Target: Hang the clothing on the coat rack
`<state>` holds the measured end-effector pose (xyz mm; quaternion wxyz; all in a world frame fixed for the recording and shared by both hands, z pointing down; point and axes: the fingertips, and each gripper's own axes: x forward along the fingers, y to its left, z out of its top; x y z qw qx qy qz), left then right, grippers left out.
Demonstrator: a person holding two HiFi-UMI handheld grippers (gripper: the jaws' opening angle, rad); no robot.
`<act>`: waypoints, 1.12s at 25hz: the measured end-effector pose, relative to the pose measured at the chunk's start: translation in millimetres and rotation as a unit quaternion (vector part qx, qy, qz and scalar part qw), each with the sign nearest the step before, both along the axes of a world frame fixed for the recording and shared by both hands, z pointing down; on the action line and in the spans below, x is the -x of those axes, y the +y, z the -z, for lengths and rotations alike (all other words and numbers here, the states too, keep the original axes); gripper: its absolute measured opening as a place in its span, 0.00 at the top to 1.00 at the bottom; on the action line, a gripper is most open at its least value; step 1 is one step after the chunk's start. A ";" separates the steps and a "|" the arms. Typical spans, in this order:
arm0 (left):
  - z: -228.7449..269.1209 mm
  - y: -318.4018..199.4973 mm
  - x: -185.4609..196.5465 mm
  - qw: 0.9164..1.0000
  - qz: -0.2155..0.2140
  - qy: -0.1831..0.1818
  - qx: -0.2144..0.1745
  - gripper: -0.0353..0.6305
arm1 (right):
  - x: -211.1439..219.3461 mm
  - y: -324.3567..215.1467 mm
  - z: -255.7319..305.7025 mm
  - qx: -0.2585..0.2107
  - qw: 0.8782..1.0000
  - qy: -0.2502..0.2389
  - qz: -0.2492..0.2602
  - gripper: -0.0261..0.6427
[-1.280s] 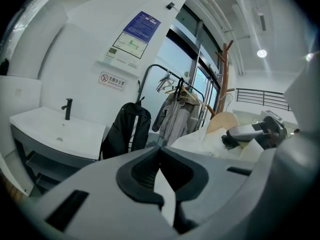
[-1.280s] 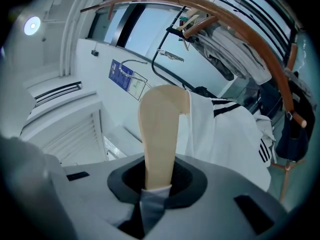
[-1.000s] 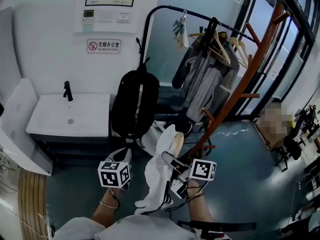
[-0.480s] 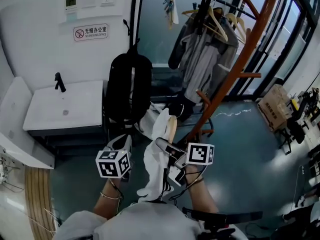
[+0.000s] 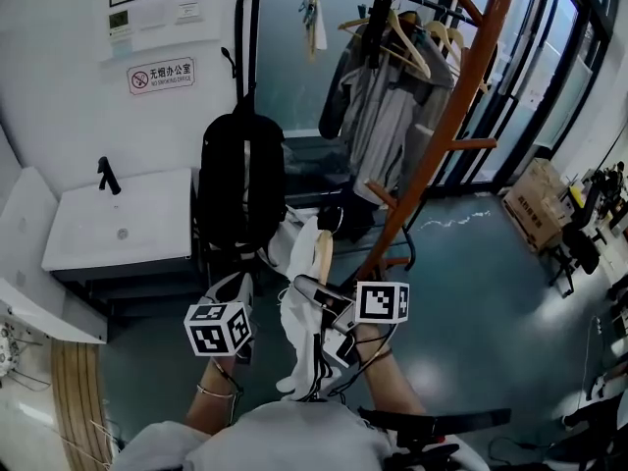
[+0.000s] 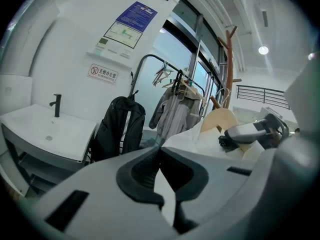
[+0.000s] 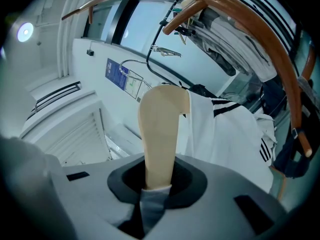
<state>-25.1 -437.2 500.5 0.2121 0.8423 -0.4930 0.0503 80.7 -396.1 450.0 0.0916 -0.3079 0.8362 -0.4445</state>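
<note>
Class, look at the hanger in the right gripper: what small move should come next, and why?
Probably raise the right gripper toward the orange coat rack: its fingers clamp the wooden hanger carrying the white garment, and the rack's pegs stand ahead, higher up.

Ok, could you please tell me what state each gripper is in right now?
The left gripper is closed, apparently pinching the white shirt.
The right gripper is closed on the wooden hanger.
</note>
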 end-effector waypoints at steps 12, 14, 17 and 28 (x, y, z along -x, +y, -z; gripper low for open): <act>-9.2 -5.4 0.2 1.000 0.010 0.002 0.011 0.93 | -19.4 -20.0 11.4 -0.008 1.000 -0.016 -0.012 0.85; -10.8 -7.5 -0.8 1.000 0.011 0.006 0.012 0.93 | -22.6 -24.8 13.4 -0.009 1.000 -0.018 -0.015 0.85; -15.6 -10.7 -1.7 1.000 0.013 0.005 0.016 0.94 | -25.1 -30.6 16.6 -0.012 1.000 -0.021 -0.015 0.85; -26.8 -22.7 -6.8 0.999 0.017 0.003 0.028 0.94 | -36.0 -45.2 31.8 -0.022 0.999 -0.023 -0.016 0.85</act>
